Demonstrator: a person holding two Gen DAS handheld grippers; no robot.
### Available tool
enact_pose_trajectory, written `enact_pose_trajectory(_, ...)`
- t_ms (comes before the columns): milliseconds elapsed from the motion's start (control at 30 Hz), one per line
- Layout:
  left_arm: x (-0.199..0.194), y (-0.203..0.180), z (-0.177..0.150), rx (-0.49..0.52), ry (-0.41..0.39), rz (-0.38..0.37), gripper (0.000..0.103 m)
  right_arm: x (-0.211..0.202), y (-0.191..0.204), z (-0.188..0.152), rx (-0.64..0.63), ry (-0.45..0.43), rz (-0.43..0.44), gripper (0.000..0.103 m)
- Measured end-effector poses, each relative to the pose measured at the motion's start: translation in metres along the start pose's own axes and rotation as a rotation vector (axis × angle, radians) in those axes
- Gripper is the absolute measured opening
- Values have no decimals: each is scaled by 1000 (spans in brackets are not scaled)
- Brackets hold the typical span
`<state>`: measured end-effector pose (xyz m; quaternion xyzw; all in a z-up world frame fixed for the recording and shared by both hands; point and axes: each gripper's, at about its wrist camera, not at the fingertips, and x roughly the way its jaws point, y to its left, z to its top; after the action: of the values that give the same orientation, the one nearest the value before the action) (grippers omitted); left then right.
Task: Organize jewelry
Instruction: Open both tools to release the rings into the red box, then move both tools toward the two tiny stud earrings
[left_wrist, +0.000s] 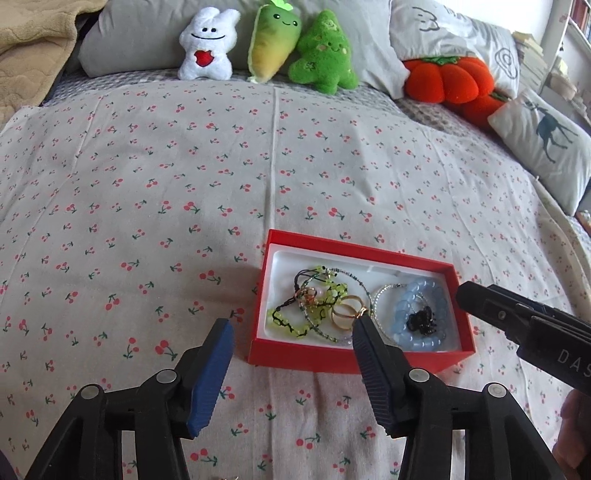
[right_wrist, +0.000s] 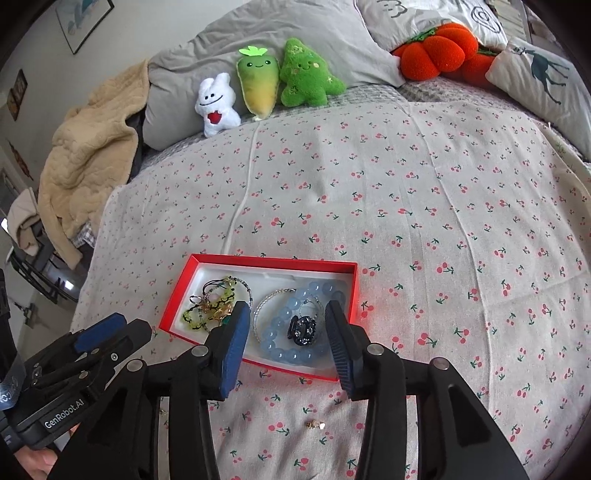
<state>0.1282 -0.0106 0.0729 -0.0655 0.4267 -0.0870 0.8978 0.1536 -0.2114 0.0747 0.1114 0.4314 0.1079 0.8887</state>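
Most of the jewelry is already lying in the red box (left_wrist: 360, 356), which is sitting on the cherry-print bedspread (left_wrist: 147, 184) near the foot of the bed. Inside, a tangle of green bead strands (left_wrist: 317, 306) and gold rings (left_wrist: 345, 314) is filling the box's left half, while a blue bead bracelet (right_wrist: 295, 332) is circling a dark sparkly piece (right_wrist: 303, 329) in the right half; a thin silver bangle (right_wrist: 263, 306) is lying between the two groups. The pieces are mixed and overlapping, so sorting looks far from finished. One small gold item (right_wrist: 314, 425), possibly an earring, is lying loose on the bedspread, near the box on its near side and apart from it; it probably still needs collecting. The left tongs (left_wrist: 291, 328) are hovering wide and empty, one finger over the box's left half, the other outside it. The right tongs (right_wrist: 284, 321) are hovering wide and empty above the blue bracelet. Both tongs are crowding the same box, and the tangled strands may snag. Plush toys (left_wrist: 266, 48), pillows (left_wrist: 539, 147) and a beige blanket (right_wrist: 85, 158) are resting well apart at the headboard end.
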Motion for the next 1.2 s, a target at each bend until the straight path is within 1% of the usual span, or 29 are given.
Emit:
enact_pose_trajectory(100, -8, 0, -5, 3, -4, 9, 64, -10, 0, -3, 1, -9, -6, 48)
enact_pose_trajectory(167, -13, 2, -10, 6, -7, 12, 71, -18, 0, -7, 1, -18, -10, 56)
enact_pose_trajectory(200, -16, 2, -12, 9, -7, 14, 72, -22, 0, -9, 1, -22, -12, 57)
enact_pose_trajectory(267, -20, 4, -17, 12, -1, 18, 79, -28, 0, -14, 3, -25, -15, 60)
enact_pose_trajectory(367, -26, 6, -27, 17, 11, 15, 85, -35, -1, -22, 2, -21, -19, 64)
enact_pose_trajectory(433, -29, 9, -34, 18, 22, 18, 86, -39, 0, -28, -14, -23, -34, 66)
enact_pose_trajectory(567, -31, 14, -49, 27, 54, 23, 89, -47, 1, -40, -43, -22, -61, 69)
enact_pose_trajectory(733, -30, 18, -65, 45, 91, 22, 90, -51, 6, -54, -84, -12, -64, 71)
enact_pose_trajectory(933, -29, 23, -88, 91, 131, 32, 91, -56, 13, -77, -184, 2, -75, 72)
enact_pose_trajectory(1067, -28, 31, -104, 119, 151, 58, 91, -54, 13, -96, -262, 12, -109, 72)
enact_pose_trajectory(1200, -24, 45, -119, 124, 183, 69, 91, -45, 12, -117, -343, 47, -149, 72)
